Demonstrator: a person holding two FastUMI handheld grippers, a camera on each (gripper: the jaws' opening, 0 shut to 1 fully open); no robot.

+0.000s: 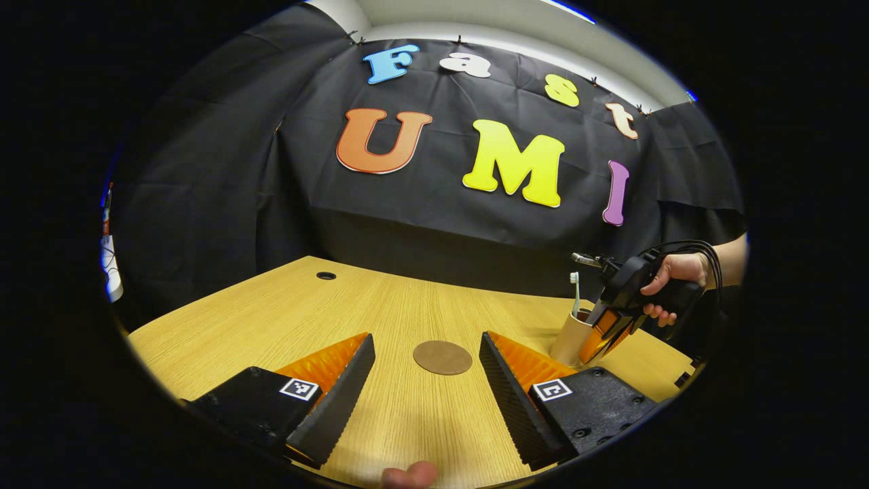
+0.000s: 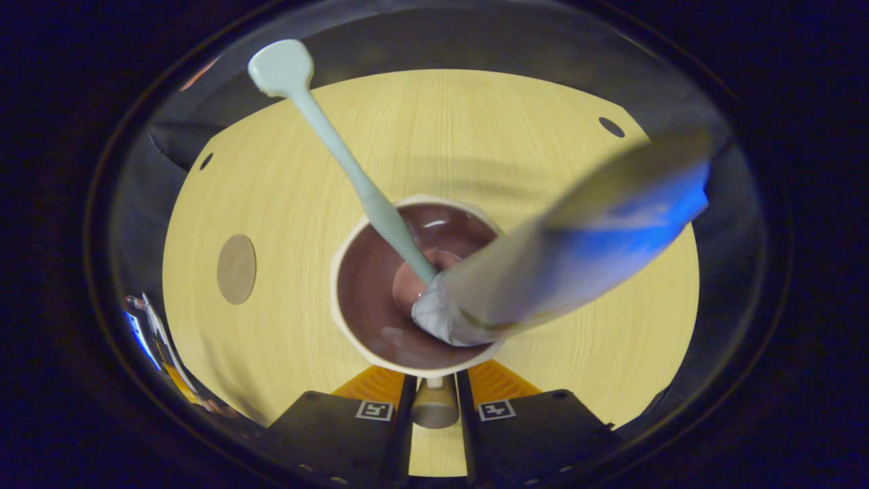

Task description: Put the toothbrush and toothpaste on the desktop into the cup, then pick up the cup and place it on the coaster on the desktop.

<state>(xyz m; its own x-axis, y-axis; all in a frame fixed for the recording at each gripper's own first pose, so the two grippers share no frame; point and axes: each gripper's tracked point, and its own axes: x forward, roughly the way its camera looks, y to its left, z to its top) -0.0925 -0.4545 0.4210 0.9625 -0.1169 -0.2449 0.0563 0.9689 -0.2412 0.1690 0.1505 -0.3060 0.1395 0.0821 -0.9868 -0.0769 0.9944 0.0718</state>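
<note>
While tilted down, right gripper (image 2: 434, 401) pinches cup (image 2: 353, 299) handle.

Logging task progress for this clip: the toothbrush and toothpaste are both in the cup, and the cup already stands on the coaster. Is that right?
Not quite. The toothbrush and toothpaste are in the cup, but the cup is not on the coaster; it stands on the bare desktop apart from it. The right gripper view shows this, with the right gripper closed on the cup's handle.

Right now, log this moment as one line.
toothbrush and toothpaste in cup | right gripper shut on cup handle | left gripper open | coaster bare
</note>
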